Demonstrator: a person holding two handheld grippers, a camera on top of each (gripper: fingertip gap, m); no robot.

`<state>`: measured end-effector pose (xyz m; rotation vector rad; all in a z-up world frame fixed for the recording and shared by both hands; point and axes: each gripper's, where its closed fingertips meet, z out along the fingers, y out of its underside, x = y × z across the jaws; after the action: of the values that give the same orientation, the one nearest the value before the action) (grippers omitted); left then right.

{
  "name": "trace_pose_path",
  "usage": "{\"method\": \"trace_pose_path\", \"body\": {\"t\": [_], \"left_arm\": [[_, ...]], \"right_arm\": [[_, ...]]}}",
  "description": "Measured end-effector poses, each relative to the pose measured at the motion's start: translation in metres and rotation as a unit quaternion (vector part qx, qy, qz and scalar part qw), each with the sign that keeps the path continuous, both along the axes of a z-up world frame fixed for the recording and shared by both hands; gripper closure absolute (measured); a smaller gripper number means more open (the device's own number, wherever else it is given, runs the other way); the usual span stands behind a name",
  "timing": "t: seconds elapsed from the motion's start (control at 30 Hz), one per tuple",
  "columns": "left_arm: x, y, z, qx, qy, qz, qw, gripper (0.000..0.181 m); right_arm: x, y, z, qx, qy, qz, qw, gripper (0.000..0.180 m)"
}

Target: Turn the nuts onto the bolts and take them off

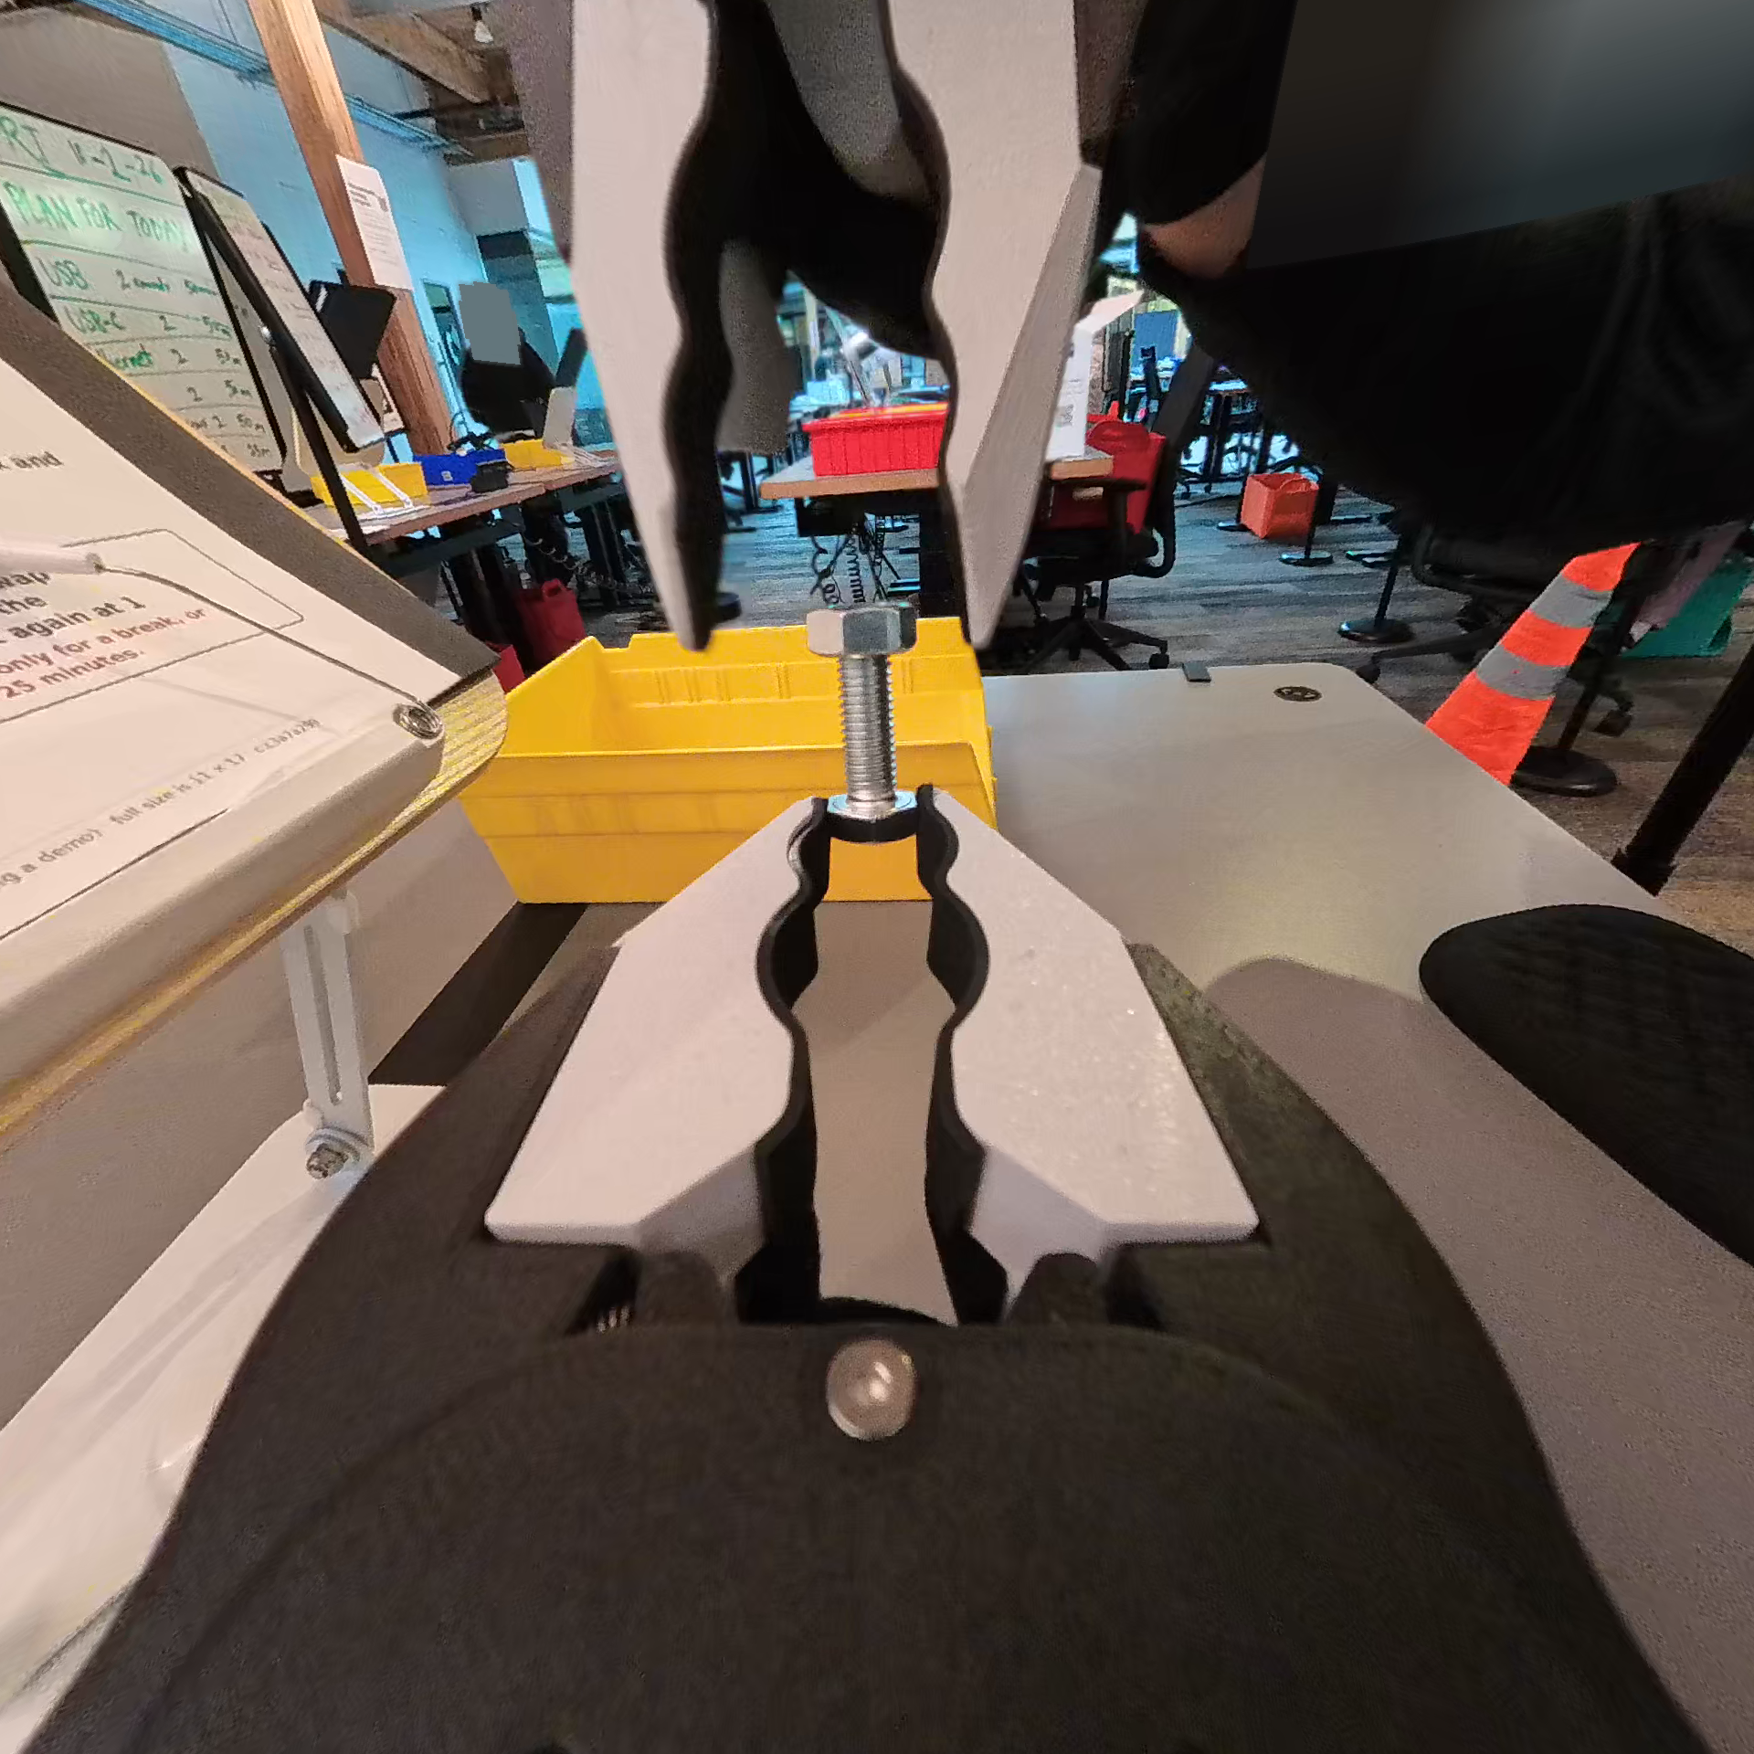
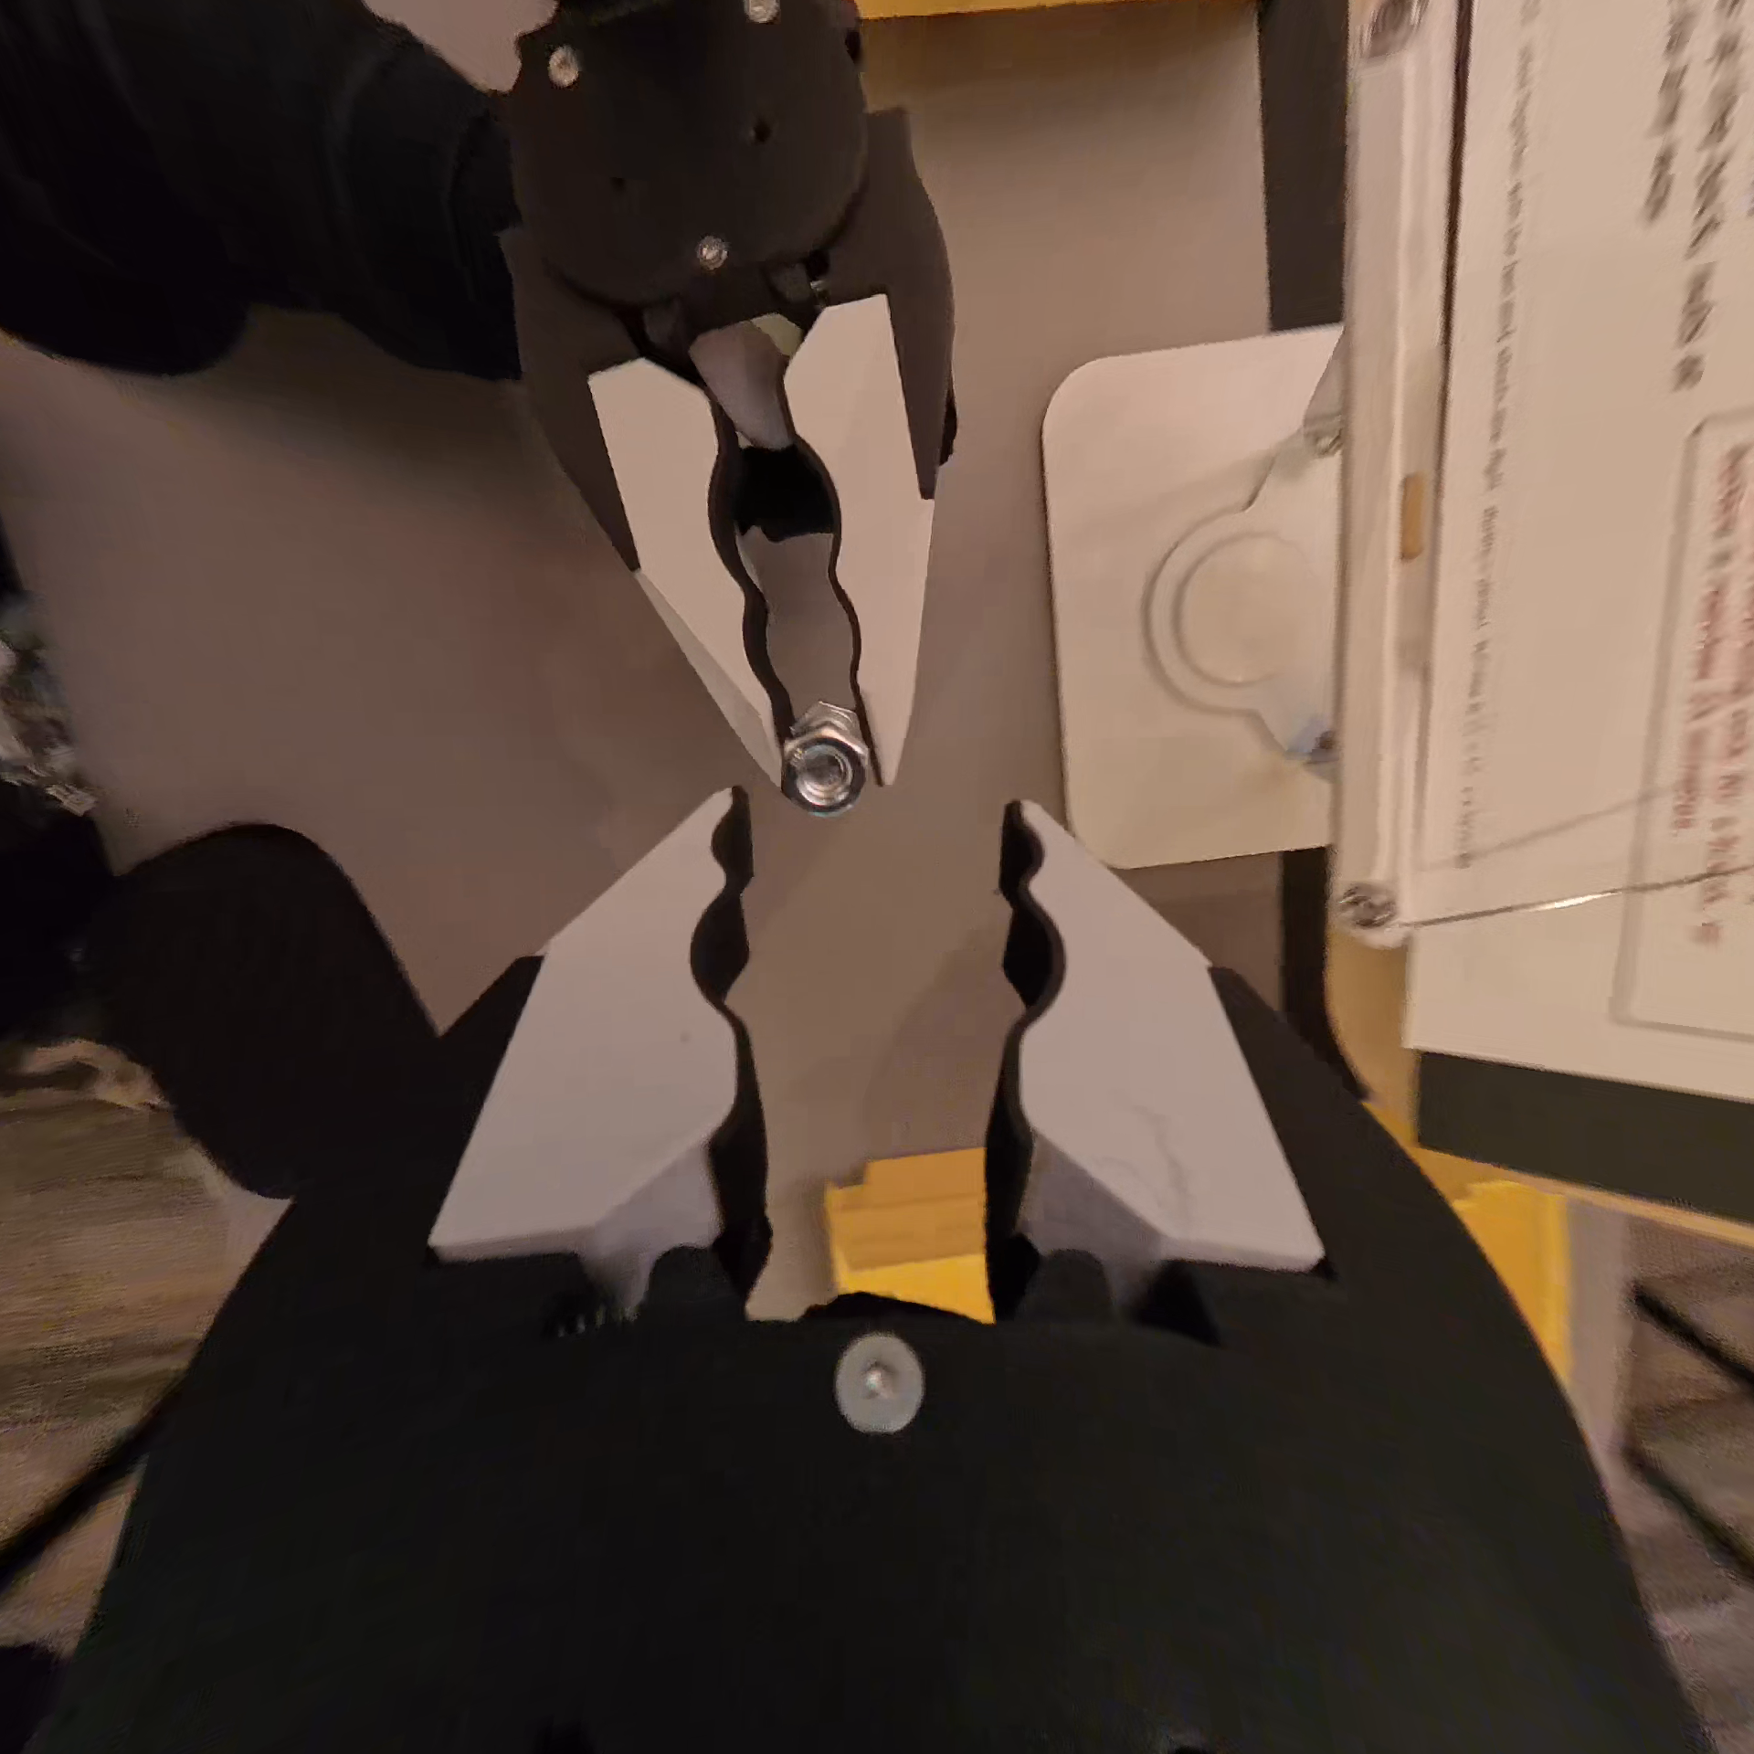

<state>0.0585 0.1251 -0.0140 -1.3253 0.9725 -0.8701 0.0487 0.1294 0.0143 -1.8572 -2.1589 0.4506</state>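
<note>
Left tongs (image 1: 868, 807) pinching upright bolt (image 1: 867, 731), nut (image 1: 862, 628) atop; right tongs (image 2: 878, 816) spread; printed sign (image 1: 142, 683) alongside

left hand-held gripper (image 1: 868, 807): level, closed on a grip | right hand-held gripper (image 2: 878, 816): above, pointing down, fingers apart

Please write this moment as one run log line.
left tongs: shut on bolt, upright | nut: on bolt's top end | right tongs: open, above nut, not touching | yellow bin: behind
</note>
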Motion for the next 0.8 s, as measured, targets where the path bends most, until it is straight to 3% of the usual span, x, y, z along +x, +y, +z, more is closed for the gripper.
{"method": "trace_pose_path", "body": {"t": [0.17,0.37,0.47,0.6,0.7,0.8], "left_arm": [[-0.002,-0.003,0.005,-0.006,-0.021,-0.014,1.0,0.164],[0.002,-0.005,0.004,-0.004,-0.016,-0.017,1.0,0.165],[0.0,-0.002,0.002,-0.002,-0.01,-0.008,1.0,0.165],[-0.003,0.006,-0.001,-0.005,-0.003,0.016,1.0,0.165],[-0.003,0.006,-0.002,-0.006,-0.002,0.018,1.0,0.165],[-0.003,0.005,0.0,-0.002,-0.002,0.016,1.0,0.165]], "right_arm": [[-0.005,-0.004,0.009,0.103,0.027,0.144,0.984,0.138],[-0.007,-0.011,0.0,0.125,0.014,0.198,0.972,0.162],[-0.005,-0.009,-0.002,0.092,0.001,0.149,0.985,0.162],[-0.008,-0.004,-0.006,-0.033,-0.01,-0.031,0.999,0.162],[-0.009,-0.003,-0.007,-0.035,-0.005,-0.032,0.999,0.159],[-0.008,0.006,0.003,0.019,0.012,-0.002,1.0,0.13]]}}
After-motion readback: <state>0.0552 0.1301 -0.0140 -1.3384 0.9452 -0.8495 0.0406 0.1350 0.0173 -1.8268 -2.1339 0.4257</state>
